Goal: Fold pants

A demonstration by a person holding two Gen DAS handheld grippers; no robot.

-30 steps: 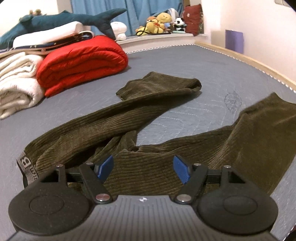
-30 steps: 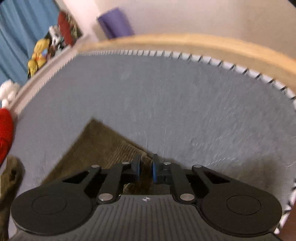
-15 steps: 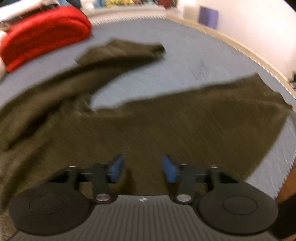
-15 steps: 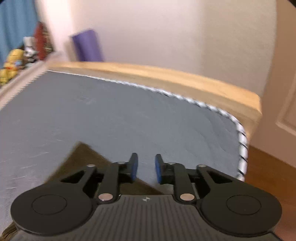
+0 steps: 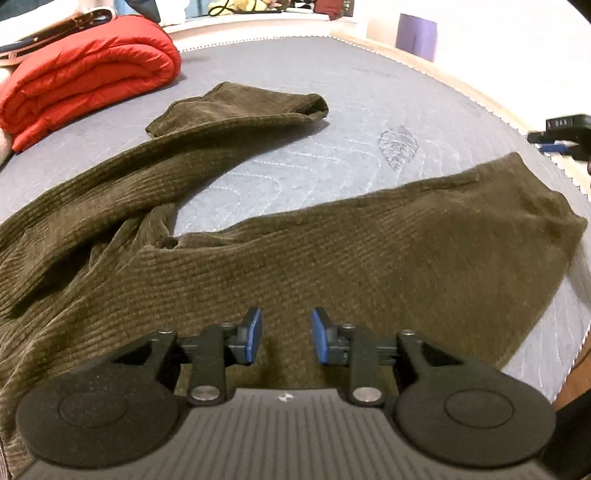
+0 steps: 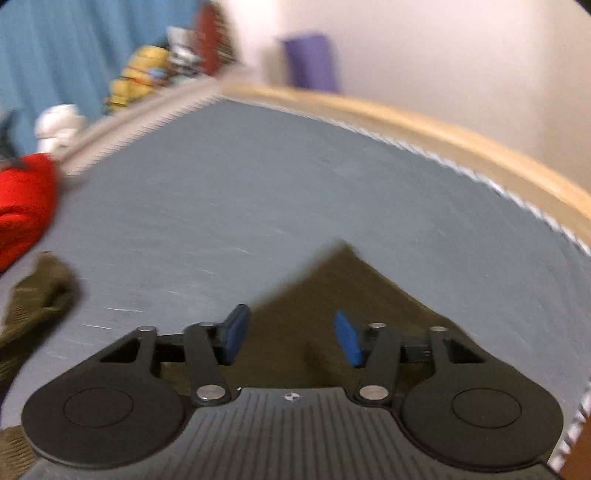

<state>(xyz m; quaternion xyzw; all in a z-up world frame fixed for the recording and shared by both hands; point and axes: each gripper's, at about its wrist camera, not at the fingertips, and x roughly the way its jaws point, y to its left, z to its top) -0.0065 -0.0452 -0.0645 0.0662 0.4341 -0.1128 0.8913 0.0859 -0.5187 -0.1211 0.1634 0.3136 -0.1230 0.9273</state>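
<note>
Olive corduroy pants (image 5: pixel 332 251) lie spread on a grey mattress (image 5: pixel 303 170), legs splayed in a V, the far leg (image 5: pixel 236 110) bunched at its end. My left gripper (image 5: pixel 284 339) is open and empty just above the near leg. In the blurred right wrist view my right gripper (image 6: pixel 291 338) is open and empty over the hem corner of the near leg (image 6: pixel 340 291); the other leg's end (image 6: pixel 33 295) shows at left. The right gripper also shows at the right edge of the left wrist view (image 5: pixel 565 136).
A folded red quilt (image 5: pixel 85 77) and other bedding lie at the mattress's far left. Stuffed toys (image 6: pixel 144 77) and blue curtains line the back ledge. A wooden bed frame (image 6: pixel 461 147) borders the right side, with a purple object (image 5: pixel 415 35) by the wall.
My right gripper has let go of the leg hem and opened wide. My left gripper has moved right along the near leg and narrowed slightly, still open.
</note>
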